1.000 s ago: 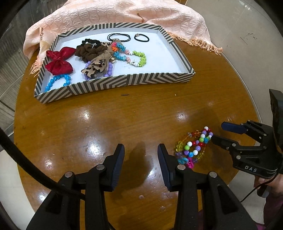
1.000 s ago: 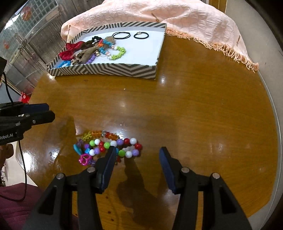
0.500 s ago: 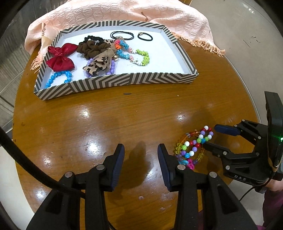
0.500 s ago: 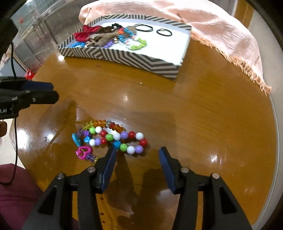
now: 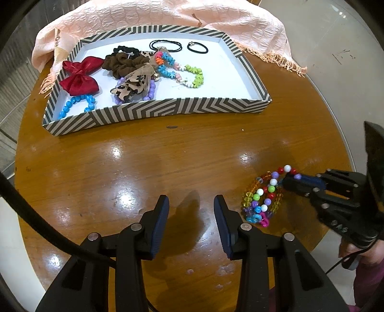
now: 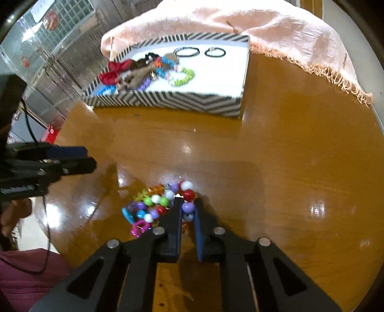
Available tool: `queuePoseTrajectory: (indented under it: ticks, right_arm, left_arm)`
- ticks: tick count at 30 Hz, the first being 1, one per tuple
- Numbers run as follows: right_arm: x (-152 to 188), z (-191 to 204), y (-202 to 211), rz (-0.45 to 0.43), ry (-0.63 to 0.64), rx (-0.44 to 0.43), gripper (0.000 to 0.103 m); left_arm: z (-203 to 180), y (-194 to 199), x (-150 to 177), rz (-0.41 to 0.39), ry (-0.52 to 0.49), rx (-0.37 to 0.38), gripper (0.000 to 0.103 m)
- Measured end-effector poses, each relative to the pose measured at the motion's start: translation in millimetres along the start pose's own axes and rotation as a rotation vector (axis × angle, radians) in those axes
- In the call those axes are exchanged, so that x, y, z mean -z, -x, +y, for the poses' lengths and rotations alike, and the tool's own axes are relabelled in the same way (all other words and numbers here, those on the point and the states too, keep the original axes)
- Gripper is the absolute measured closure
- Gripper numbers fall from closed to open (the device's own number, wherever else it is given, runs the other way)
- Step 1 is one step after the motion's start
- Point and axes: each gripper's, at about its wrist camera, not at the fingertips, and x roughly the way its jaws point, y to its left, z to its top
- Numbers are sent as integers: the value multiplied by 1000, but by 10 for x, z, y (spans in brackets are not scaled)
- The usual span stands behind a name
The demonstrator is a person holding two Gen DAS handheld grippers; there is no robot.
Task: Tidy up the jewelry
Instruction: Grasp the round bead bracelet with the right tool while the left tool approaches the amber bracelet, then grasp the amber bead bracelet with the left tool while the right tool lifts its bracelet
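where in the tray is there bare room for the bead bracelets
The tray is bare along its right side, right of the green bracelet and below the black hair ties. Its left half is crowded: red bow, scrunchies, beads.

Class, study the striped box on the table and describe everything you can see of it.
The striped box is a shallow, open rectangular tray, apparently cardboard, with black-and-white chevron walls and a plain white floor. It sits flat at the far side of the round wooden table, its back edge against a peach cloth. Hair ties, scrunchies, a red bow and bead bracelets lie inside. Neither gripper touches it.
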Motion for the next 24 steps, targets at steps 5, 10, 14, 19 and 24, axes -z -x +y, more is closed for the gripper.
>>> queuePoseTrajectory:
  ticks: [5, 10, 14, 19, 24]
  right_arm:
    - [-108, 2, 229, -60, -18, -23, 94]
    - [-221, -39, 512, -129, -37, -24, 94]
    - [-276, -165, 699, -170, -75, -1, 94]
    - [-279, -272, 793, -191, -105, 14, 94]
    - [-266, -337, 802, -196, -128, 14, 94]
  left_arm:
    - [-46, -3, -15, 2, -12, 24, 79]
    - [-144, -5, -28, 8, -33, 96, 79]
    - [-313, -29, -56, 16, -71, 150, 75]
    - [-596, -234, -88, 69, -163, 142, 70]
    - [-801, -492, -77, 123, -226, 70, 72]
